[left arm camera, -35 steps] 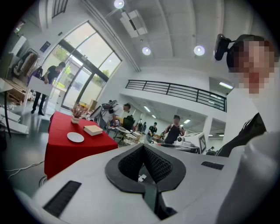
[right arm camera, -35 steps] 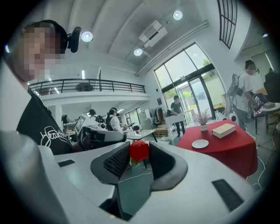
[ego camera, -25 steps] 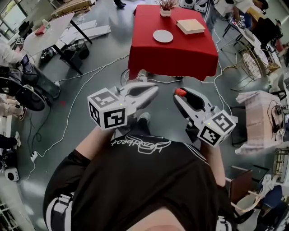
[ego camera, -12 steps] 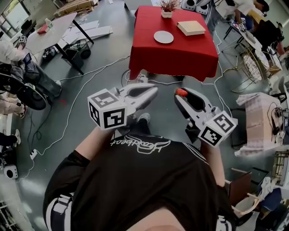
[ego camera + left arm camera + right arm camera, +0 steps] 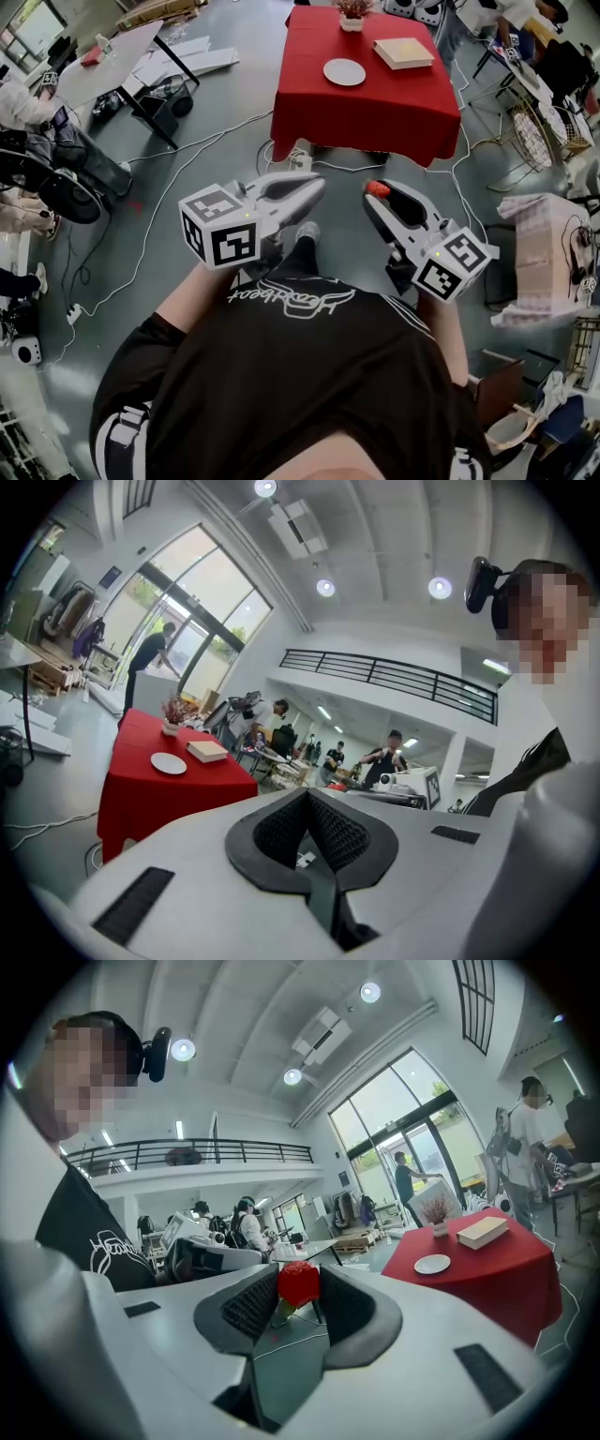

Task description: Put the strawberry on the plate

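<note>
- Two grippers out in front of my chest, over the grey floor (image 5: pixel 234 112), both tips aimed at a red table (image 5: pixel 375 112) up ahead.
- First up, my left gripper (image 5: pixel 315 187): jaws squeezed together, tip against tip, and nothing sits between them. Its marker cube (image 5: pixel 220 228) rides close to my shirt.
- Sliding right and up, there's the plate (image 5: pixel 344 71), white and bare, flat on the table and well apart from both grippers.
- Behind the plate, at the table's far edge, stands a small potted plant (image 5: pixel 352 11).
- Now the strawberry (image 5: pixel 376 188): red, up off the floor, pinched at the very tips of my right gripper (image 5: pixel 298 1290). It's well short of the plate, with floor between it and the table.
- Those right jaws stand partly apart, just the fruit's width, with a dark pad pressing on each side of it. A pale green bit shows under the red, down in the gap.
- Looking along those jaws, the plate lies off to the right of the strawberry.
- Right of the plate, a tan book (image 5: pixel 403 52) lies flat on the table, near it but not touching.
- Farthest right is the other marker cube (image 5: pixel 455 264), by my forearm.
</note>
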{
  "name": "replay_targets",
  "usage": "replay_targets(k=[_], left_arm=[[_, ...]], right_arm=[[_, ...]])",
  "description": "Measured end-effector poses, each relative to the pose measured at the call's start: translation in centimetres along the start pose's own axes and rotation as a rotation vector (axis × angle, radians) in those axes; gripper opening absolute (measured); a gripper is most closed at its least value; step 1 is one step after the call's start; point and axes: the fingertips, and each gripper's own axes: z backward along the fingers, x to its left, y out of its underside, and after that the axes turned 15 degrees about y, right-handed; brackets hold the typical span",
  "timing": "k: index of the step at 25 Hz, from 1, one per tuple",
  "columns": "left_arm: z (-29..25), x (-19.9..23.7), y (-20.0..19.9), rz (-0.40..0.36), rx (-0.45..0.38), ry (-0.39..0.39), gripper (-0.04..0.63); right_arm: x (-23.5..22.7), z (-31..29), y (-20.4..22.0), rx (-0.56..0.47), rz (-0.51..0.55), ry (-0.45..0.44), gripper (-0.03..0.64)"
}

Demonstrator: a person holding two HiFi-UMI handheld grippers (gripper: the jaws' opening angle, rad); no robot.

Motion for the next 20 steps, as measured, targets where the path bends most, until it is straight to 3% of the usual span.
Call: replay_targets(k=[10,20], left_arm=[[-3.3,4.8,-0.6,0.025,0.027,0.042,0.008],[-7.2,15.8,-3.2,0.096,0.054,0.066,0.008]], right_arm=[[-4.8,-3.3,0.3,0.024,-0.021,0.043,0.13],[-12.8,-11.5,-0.5,0.063,-0.074,0.09,0.13]])
